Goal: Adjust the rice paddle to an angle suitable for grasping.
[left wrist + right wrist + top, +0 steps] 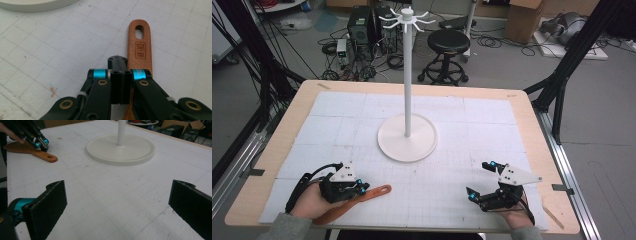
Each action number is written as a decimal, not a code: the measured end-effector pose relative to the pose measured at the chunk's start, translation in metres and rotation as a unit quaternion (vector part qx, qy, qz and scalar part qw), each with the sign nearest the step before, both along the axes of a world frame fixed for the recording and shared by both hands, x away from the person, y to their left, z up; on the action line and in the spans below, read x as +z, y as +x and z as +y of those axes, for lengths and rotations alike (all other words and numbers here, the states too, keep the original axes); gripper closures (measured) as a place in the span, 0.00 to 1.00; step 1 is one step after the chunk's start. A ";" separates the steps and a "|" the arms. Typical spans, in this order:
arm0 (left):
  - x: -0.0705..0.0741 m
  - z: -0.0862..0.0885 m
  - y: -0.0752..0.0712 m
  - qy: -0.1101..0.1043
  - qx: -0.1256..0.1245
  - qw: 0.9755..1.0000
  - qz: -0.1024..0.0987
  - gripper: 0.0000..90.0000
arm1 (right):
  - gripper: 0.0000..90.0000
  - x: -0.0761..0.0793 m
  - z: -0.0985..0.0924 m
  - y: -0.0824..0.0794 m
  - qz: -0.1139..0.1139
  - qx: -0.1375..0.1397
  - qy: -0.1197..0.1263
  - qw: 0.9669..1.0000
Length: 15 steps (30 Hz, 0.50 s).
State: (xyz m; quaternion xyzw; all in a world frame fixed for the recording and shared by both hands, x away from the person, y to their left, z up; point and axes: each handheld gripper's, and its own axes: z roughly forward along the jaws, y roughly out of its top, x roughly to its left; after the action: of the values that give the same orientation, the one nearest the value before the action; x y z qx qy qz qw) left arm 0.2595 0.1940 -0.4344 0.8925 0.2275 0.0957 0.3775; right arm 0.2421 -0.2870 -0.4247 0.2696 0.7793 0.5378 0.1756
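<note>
Two handheld grippers, one wooden spatula and one white stand sit on a white gridded mat (492,120) covering a wooden table (532,120).

From the high view, the white stand (407,75) rises near the mat's middle: a round base, a tall pole and a ring of hooks on top. The left gripper (362,189) lies in front of the stand and to its left, held in a person's hand (307,202). Its jaws are pressed together just above the wooden spatula (357,200), whose handle end, with a hanging hole, points toward the stand's base. Whether the jaws pinch the spatula cannot be told.

The right gripper (478,181) lies in front of the stand and to its right, well apart from the spatula, jaws spread wide with nothing between them.

The left gripper view adds a stamped mark on the spatula's handle, reading "SINCE 1981". The right gripper view shows the spatula's broad blade end beside the stand's base.
</note>
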 end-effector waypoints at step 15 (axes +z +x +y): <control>0.023 0.001 -0.014 -0.024 -0.086 0.996 -0.032 0.39 | 0.00 0.000 0.002 0.003 -0.002 0.003 0.001 1.000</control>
State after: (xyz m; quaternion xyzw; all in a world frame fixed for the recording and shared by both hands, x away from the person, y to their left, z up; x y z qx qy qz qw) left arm 0.2456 0.1950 -0.4113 0.8959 0.1402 0.0863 0.4126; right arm 0.2453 -0.2849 -0.4249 0.2662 0.7796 0.5393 0.1750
